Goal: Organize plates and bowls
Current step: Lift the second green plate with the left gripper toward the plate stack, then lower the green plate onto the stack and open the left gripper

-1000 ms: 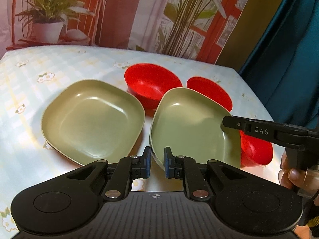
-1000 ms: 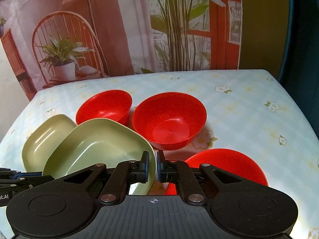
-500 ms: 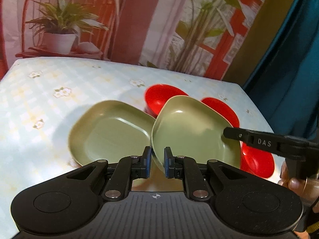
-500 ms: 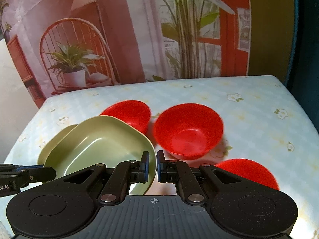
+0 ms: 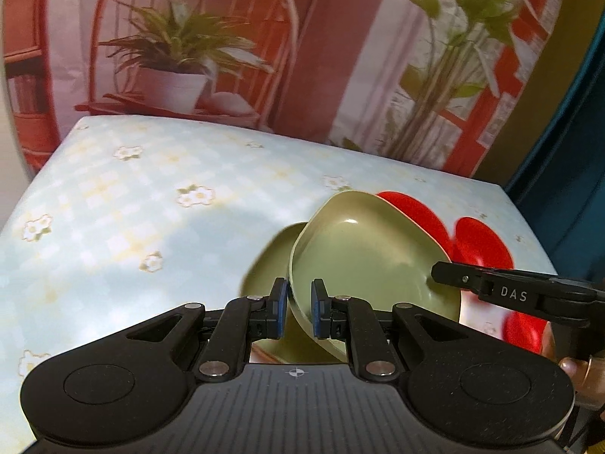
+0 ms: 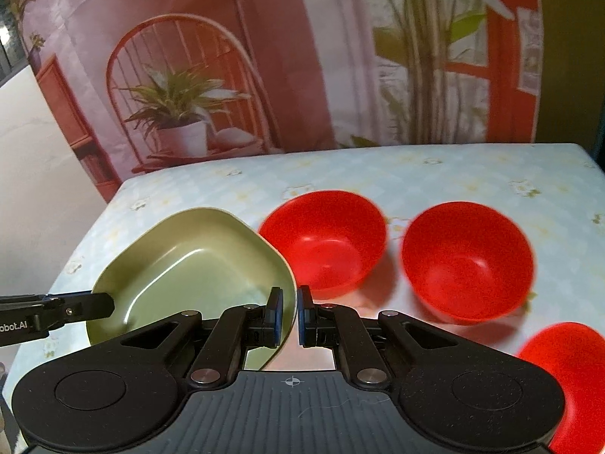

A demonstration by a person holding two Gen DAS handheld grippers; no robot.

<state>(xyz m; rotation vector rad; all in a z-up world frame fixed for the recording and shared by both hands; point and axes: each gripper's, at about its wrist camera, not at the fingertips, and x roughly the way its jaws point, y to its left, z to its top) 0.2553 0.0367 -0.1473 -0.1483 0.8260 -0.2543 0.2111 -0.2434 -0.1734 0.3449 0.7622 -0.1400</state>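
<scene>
Both grippers hold one green square plate [image 5: 363, 261] in the air by opposite rims. My left gripper [image 5: 298, 308] is shut on its near rim. My right gripper [image 6: 289, 314] is shut on the other rim, and the plate also shows in the right wrist view [image 6: 189, 268]. A second green plate [image 5: 270, 268] lies on the table directly beneath, mostly hidden. Three red bowls stand to the right in the right wrist view: one [image 6: 325, 242] behind the plate, one [image 6: 469, 261] further right, one [image 6: 559, 363] at the near right edge.
The table [image 5: 132, 208] has a pale blue flowered cloth, bare on its left and back parts. A printed backdrop with a chair and plants hangs behind it. A dark teal curtain [image 5: 567, 151] hangs at the right.
The held green plate has been lifted and carried left, over the second green plate, which it now largely covers. Both grippers stayed shut on it.
</scene>
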